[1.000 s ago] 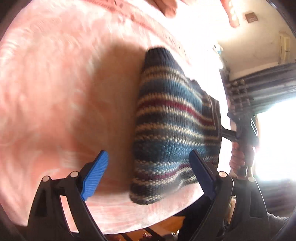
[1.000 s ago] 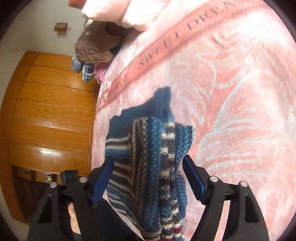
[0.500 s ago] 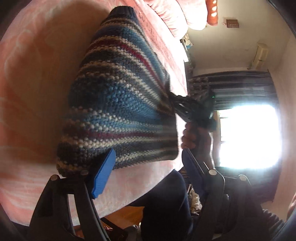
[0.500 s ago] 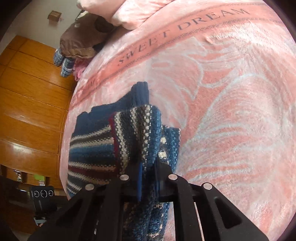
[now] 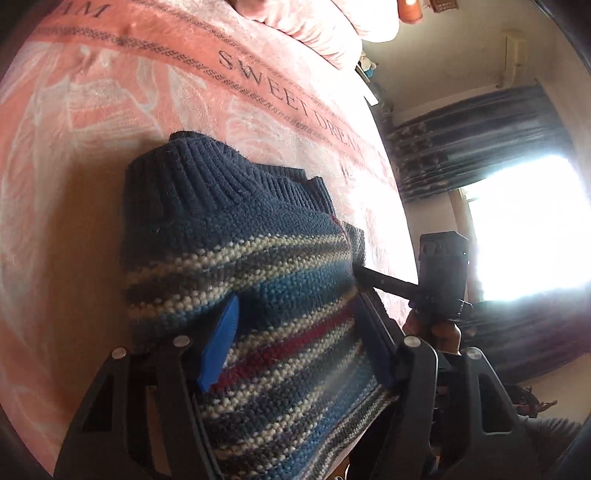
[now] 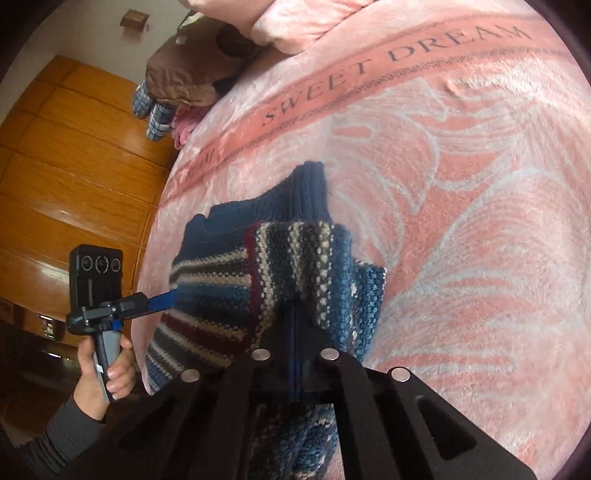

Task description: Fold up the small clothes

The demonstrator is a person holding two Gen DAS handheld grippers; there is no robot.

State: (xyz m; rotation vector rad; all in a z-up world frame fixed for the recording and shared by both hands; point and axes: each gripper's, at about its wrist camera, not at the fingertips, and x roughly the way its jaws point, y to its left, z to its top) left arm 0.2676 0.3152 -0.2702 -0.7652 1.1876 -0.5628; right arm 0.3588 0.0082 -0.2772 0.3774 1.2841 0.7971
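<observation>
Item: sweater (image 5: 258, 266), small knit, navy ribbed collar, bands of blue, cream, grey and dark red. Position: centre of both views, held up off the blanket (image 5: 110, 110), collar end toward the top of the frame, lower hem running out of the bottom edge. Right gripper (image 6: 293, 317): jaws together, clamped on a bunched fold of knit at lower centre of the right view. Left gripper (image 5: 291, 339): blue fingers (image 5: 218, 347) apart, one on each side of the striped body at lower centre of the left view; whether they press the cloth cannot be told, and no pinch shows. Step in hand, as judged: taking a second hold so the piece can be spread flat and folded. To do it well, the left should likely close on a single edge opposite the right's hold, not on a thick wad; both should keep the cloth taut and level while lowering it, collar first, onto a smooth part of the blanket, so no crease is trapped. Loose knit stretches and sags; a slow, even pull seems wise. Surroundings: pink blanket lettered "SWEET DREAM"; pillows (image 6: 295, 22) at top; brown bundle (image 6: 184, 74) upper left of the right view; wooden panelling (image 6: 74, 166) left; bright window (image 5: 528, 229) right of the left view. Containers: none visible; nothing held in any.
</observation>
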